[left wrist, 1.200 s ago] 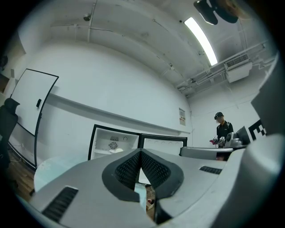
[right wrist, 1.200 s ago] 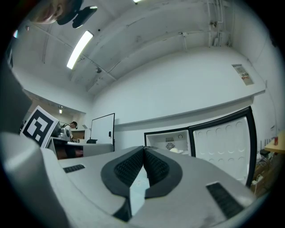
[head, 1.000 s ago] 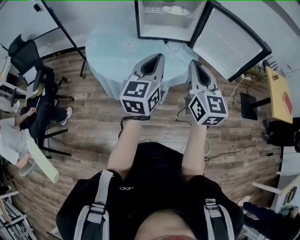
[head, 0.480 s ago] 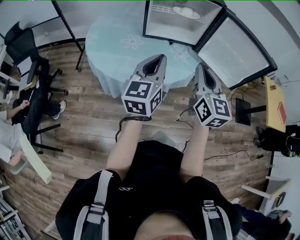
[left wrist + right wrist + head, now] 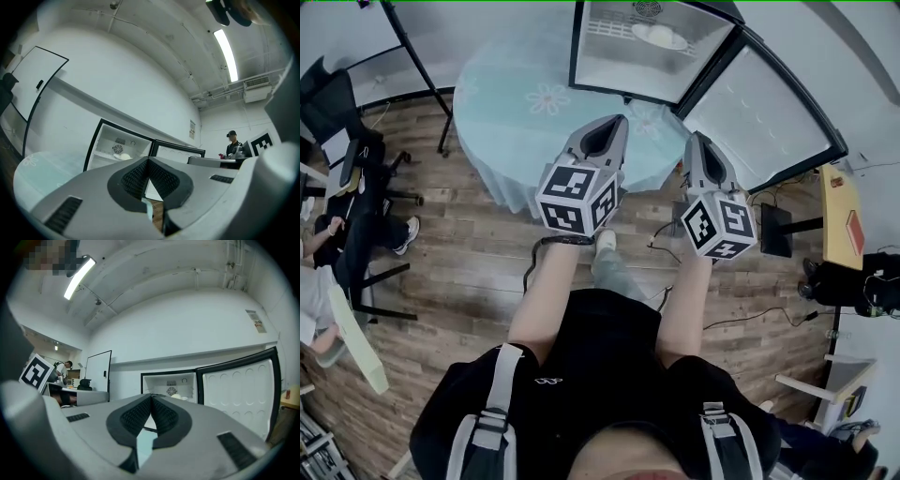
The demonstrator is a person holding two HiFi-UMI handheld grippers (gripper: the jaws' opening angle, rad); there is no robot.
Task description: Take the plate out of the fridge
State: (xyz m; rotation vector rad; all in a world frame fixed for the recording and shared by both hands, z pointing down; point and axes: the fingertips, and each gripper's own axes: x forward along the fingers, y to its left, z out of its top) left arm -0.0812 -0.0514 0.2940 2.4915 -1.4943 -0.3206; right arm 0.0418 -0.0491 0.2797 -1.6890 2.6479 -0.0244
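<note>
Both grippers are closed and hold nothing: the grey left gripper [image 5: 614, 122] and the grey right gripper [image 5: 697, 141] are held side by side in front of the person's body. In each gripper view the two black ribbed pads [image 5: 136, 176] meet at their tips, with no object between them. Both grippers point forward, over the near edge of a round table with a pale blue-green cloth printed with flowers [image 5: 511, 103]. This table stands on a brown wooden plank floor [image 5: 478, 253]. At the far side of the table is a small fridge with a black frame and a white inside [image 5: 575, 47]. Its white door [image 5: 759, 103] is swung open to the right. The round white plate [image 5: 659, 36] lies on the wire shelf inside the fridge, near the back wall with the little fan, and something pale lies on it that I cannot identify. The plate is well apart from both grippers. At the left side of the room, a black office chair [image 5: 333, 98] stands near a seated person [image 5: 319, 291]. In the left gripper view, another person with a dark cap [image 5: 233, 143] stands far behind a counter.
</note>
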